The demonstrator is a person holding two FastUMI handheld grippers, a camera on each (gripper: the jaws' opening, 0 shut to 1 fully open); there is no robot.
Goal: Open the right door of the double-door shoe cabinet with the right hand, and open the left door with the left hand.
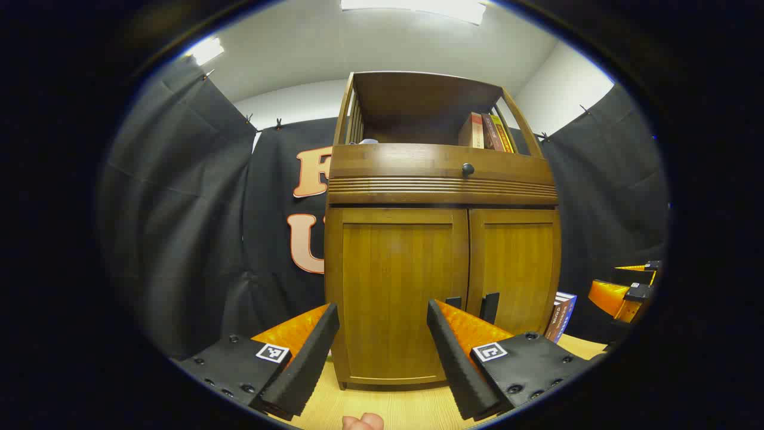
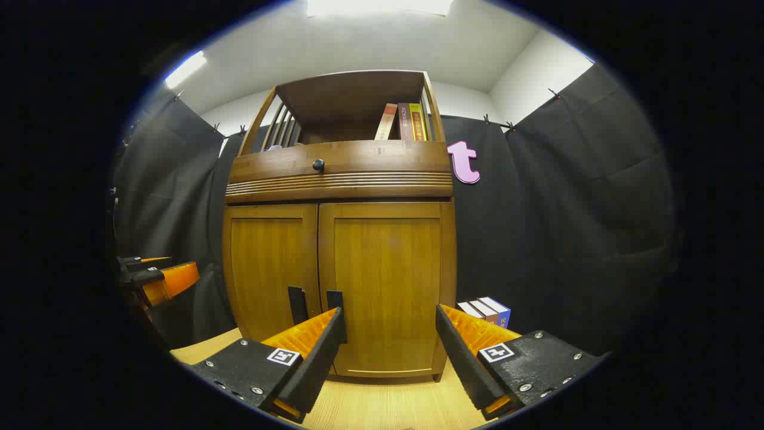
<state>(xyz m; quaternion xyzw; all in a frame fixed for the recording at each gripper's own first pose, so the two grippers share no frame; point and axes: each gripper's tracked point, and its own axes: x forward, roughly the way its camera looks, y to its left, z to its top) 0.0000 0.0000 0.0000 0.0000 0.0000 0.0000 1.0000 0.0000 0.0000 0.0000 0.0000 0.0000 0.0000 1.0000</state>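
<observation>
The wooden shoe cabinet (image 1: pixel 441 179) stands on the table with both doors shut. In the left gripper view its left door (image 1: pixel 397 263) is straight ahead and its right door (image 1: pixel 519 263) lies beyond; two dark handles (image 1: pixel 490 306) sit low at the centre seam. My left gripper (image 1: pixel 382 307) is open a short way in front of the left door, touching nothing. In the right gripper view my right gripper (image 2: pixel 390 312) is open in front of the right door (image 2: pixel 388 269), with the handles (image 2: pixel 296 304) just left of its left finger. The left door (image 2: pixel 268 263) is farther left.
A drawer with a dark knob (image 2: pixel 319 164) sits above the doors, and books (image 2: pixel 403 121) stand on the open top shelf. More books (image 2: pixel 486 310) stand on the light wooden table (image 2: pixel 382 406) to the cabinet's right. Black cloth walls surround the booth. A fingertip (image 1: pixel 363 422) shows at the bottom edge.
</observation>
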